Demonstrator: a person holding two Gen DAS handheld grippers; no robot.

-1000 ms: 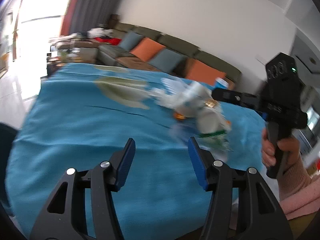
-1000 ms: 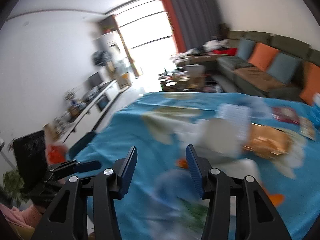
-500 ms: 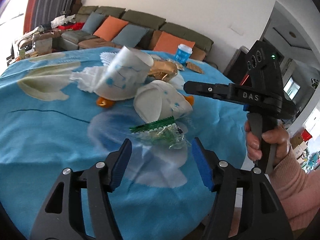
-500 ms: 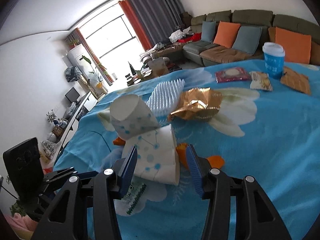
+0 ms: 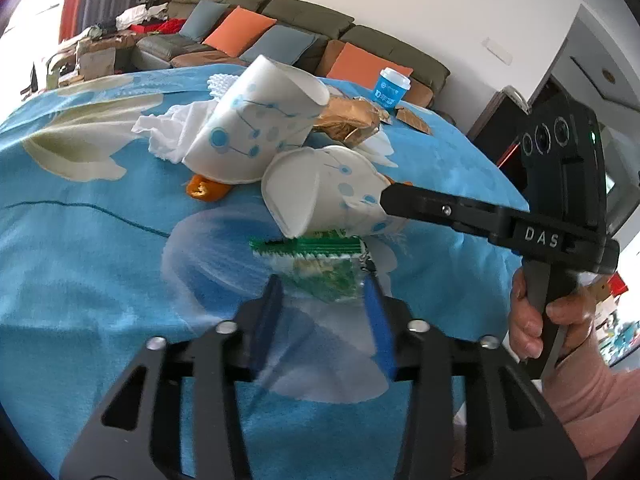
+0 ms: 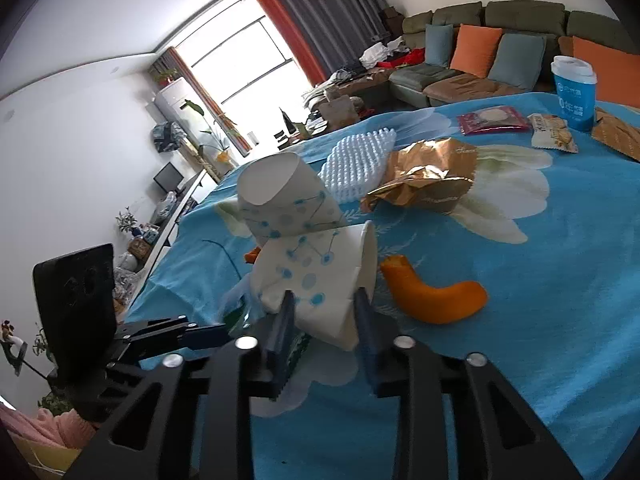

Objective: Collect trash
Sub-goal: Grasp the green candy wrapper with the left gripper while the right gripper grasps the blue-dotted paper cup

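Surface: a bench covered by a blue cloth (image 6: 560, 300) printed with large pale flowers; a sofa (image 6: 500, 40) with orange and grey-blue cushions stands behind it.
Trash pile: gathered near the edge of the bench closest to the person.
Left gripper (image 5: 324, 292): jaws closing around a clear snack wrapper with a green top strip (image 5: 316, 258); the wrapper lies between the blue pads, but I cannot tell whether they press on it.
Right gripper (image 6: 324, 308): jaws closing on a flattened white paper cup with blue dots (image 6: 316, 276); both pads sit against its sides, and the cup lies on its side, partly over the green wrapper.
Second cup: another dotted paper cup (image 6: 280, 204) leans tilted against the flattened one, on its far side.
Tissue: a crumpled white tissue (image 5: 172, 132) lies beside the tilted cup, towards the far left of the pile.
Orange peel: one curved piece (image 6: 436, 300) lies just right of the flattened cup; a smaller piece (image 5: 204, 190) peeks from under the tilted cup.
Gold wrapper: a crinkled gold foil bag (image 6: 424, 184) lies behind the cups, next to a white bumpy packing sheet (image 6: 360, 164).
Far edge: a blue takeaway cup with a white lid (image 6: 574, 92) stands upright, with flat snack packets beside it.
Person: a hand (image 5: 548, 328) in a pink sleeve holds the right gripper's handle.
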